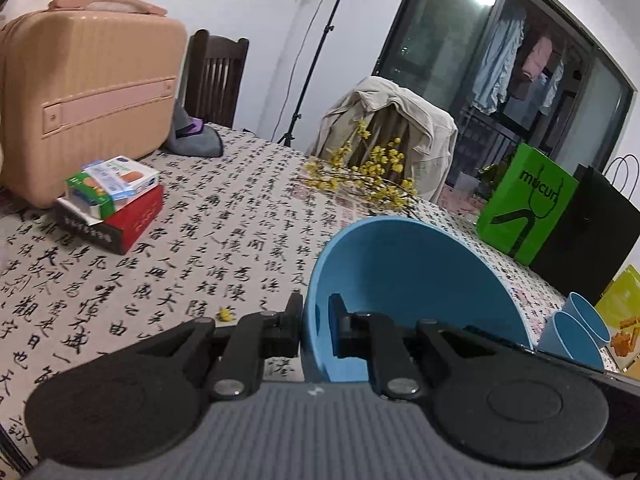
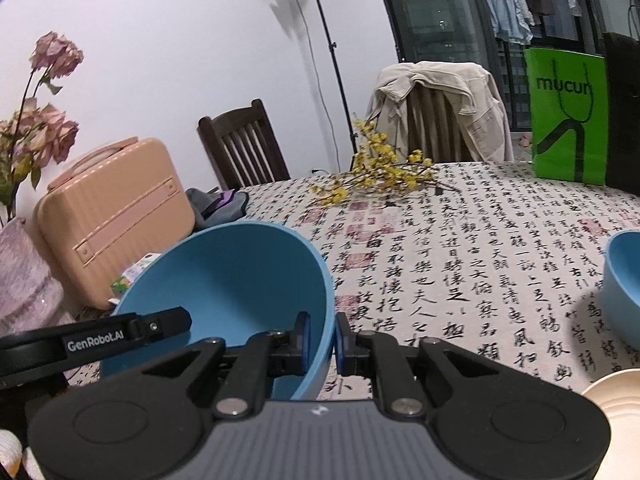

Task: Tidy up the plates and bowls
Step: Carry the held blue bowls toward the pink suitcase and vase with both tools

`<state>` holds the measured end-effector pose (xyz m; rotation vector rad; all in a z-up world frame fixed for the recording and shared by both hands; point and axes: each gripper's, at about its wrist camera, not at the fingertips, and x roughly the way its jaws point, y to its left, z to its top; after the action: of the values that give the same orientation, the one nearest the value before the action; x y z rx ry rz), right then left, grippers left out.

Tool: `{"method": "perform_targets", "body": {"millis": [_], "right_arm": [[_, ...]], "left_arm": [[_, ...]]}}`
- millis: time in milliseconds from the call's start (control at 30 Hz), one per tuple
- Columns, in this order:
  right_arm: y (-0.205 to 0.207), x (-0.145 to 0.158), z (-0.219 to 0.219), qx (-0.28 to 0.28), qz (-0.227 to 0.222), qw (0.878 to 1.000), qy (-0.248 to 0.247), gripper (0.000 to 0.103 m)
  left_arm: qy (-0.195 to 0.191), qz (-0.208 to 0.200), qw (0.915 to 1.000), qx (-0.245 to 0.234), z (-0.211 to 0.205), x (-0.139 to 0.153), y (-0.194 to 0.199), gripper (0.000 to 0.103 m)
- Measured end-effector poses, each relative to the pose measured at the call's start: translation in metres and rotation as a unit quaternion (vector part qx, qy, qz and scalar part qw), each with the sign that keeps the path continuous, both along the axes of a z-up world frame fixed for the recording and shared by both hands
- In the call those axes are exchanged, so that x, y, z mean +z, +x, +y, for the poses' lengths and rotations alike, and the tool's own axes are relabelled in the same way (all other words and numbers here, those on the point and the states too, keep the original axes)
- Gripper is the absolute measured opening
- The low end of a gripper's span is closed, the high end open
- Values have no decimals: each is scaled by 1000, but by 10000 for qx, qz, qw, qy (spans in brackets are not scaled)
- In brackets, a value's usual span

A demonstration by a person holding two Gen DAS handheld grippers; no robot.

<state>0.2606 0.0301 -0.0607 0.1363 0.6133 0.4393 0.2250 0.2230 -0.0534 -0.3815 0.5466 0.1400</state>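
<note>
Both grippers pinch the same large round blue plastic bowl, and that shared hold is the risk: each grip is a thin bite on the rim only, so if one hand runs ahead of the other or rolls differently, the wall could slide out of a pair of jaws or the bowl could twist and drop onto the counter with its calligraphy-print cloth. The bowl is already tipped, its opening facing the cameras, which gives the pads less to hold against.

The left gripper is clamped nearly shut on the bowl's left rim, one finger outside the wall and one inside. The right gripper is clamped the same way on the bowl's right rim, wall between the pads.

Relative to the bowl, a second blue bowl and a cream ridged plate lie well off to its right, and two pale blue cups lie just right of it in the left wrist view
</note>
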Motion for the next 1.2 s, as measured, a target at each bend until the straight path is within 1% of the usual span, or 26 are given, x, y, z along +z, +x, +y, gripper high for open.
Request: {"method": "perform_targets", "body": {"millis": [333, 700, 967, 1200], "right_arm": [[-4, -5, 30, 342, 58, 9993, -119, 12], [-6, -20, 64, 737, 250, 9966, -263, 12], [-6, -28, 84, 899, 338, 9948, -352, 12], [-4, -33, 89, 948, 433, 9939, -356, 12]], "left_arm": [[-134, 158, 9993, 313, 27, -14, -15, 13], [-215, 298, 9975, 607, 52, -29, -36, 13], [-326, 407, 9955, 795, 68, -39, -41, 13], [-358, 476, 9949, 820, 70, -45, -43, 13]]}}
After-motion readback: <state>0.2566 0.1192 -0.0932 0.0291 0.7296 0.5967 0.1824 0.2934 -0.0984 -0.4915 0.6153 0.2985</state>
